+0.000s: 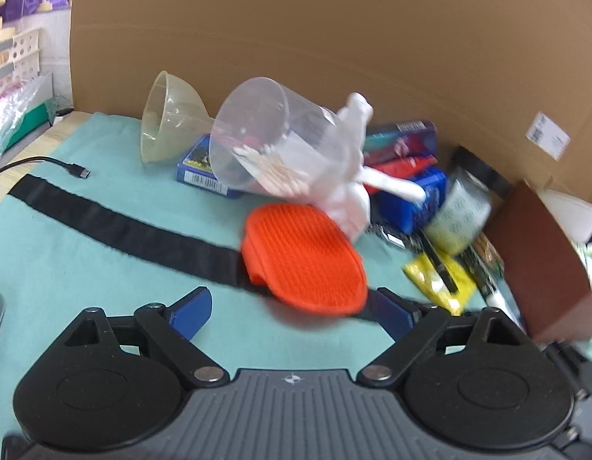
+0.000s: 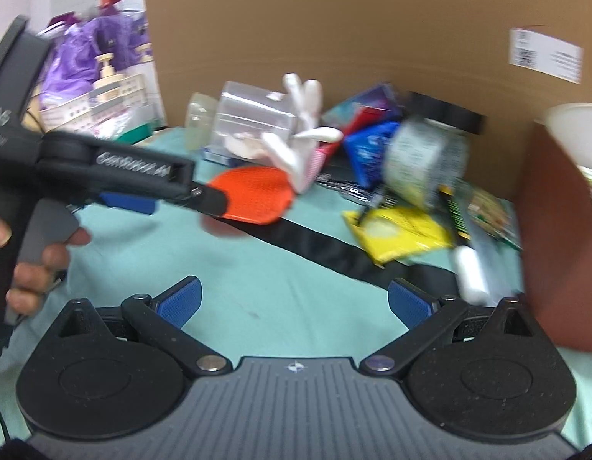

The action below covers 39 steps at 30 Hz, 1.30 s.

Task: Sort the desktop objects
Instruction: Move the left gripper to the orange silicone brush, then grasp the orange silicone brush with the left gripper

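Note:
An orange ridged silicone pad (image 1: 305, 255) lies on the teal cloth (image 1: 104, 268) over a black strap (image 1: 123, 230). My left gripper (image 1: 292, 308) is open, its blue pads (image 1: 190, 308) just short of the orange pad's near edge. In the right wrist view the left gripper's fingers (image 2: 211, 197) reach the orange pad (image 2: 254, 199) from the left. My right gripper (image 2: 294, 301) is open and empty over the cloth. Behind lie a clear cup with cotton swabs (image 1: 273, 142), a white figure (image 1: 349, 176) and blue boxes (image 1: 418, 199).
A cardboard wall (image 1: 334, 38) stands behind the pile. A brown box (image 1: 541, 268) stands at right. A yellow packet (image 2: 399, 234), a roll of tape (image 2: 426, 161), a yellowish funnel (image 1: 169, 119) and a USB cable (image 1: 77, 170) lie on the cloth.

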Available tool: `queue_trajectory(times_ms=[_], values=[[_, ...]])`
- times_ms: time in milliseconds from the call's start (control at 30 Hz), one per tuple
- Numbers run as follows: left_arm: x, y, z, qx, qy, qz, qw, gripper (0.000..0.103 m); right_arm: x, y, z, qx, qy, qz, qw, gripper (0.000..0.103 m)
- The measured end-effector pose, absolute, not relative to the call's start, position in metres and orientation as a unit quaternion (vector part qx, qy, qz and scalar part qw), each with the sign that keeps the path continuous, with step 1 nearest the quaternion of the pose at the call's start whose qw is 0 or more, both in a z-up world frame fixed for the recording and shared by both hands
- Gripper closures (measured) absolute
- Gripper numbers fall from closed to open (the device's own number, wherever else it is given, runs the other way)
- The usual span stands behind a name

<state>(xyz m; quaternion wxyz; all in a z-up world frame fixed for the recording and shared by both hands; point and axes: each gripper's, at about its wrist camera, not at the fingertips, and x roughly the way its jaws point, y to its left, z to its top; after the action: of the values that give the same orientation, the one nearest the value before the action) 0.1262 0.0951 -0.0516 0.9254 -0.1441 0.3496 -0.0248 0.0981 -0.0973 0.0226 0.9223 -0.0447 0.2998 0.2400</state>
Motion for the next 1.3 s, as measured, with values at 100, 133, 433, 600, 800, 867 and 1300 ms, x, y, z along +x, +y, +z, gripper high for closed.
queue_trajectory(times_ms=[100,133,433,600,800,867,1300], values=[[0.142,0.102,-0.055,-0.154,0.357,-0.027,0.921,0.011,0.115,-0.08,0.02,-0.037,0.307,0.27,0.912,0.002],[0.147,0.104,-0.056,-0.154,0.36,-0.03,0.92,0.013,0.12,-0.074,0.019,-0.038,0.31,0.279,0.908,0.002],[0.174,0.111,-0.062,-0.126,0.365,-0.055,0.921,0.026,0.17,-0.03,0.005,-0.07,0.323,0.282,0.901,0.002],[0.177,0.113,-0.064,-0.113,0.358,-0.065,0.925,0.041,0.186,-0.014,0.002,-0.084,0.32,0.278,0.902,0.002],[0.172,0.107,-0.063,-0.098,0.357,-0.081,0.925,0.053,0.191,-0.008,0.002,-0.086,0.312,0.273,0.906,0.016],[0.167,0.104,-0.062,-0.094,0.36,-0.084,0.925,0.054,0.186,-0.009,0.002,-0.088,0.312,0.269,0.907,0.016],[0.109,0.061,-0.061,-0.071,0.378,-0.112,0.916,0.053,0.124,-0.046,0.002,-0.071,0.313,0.255,0.912,0.017]])
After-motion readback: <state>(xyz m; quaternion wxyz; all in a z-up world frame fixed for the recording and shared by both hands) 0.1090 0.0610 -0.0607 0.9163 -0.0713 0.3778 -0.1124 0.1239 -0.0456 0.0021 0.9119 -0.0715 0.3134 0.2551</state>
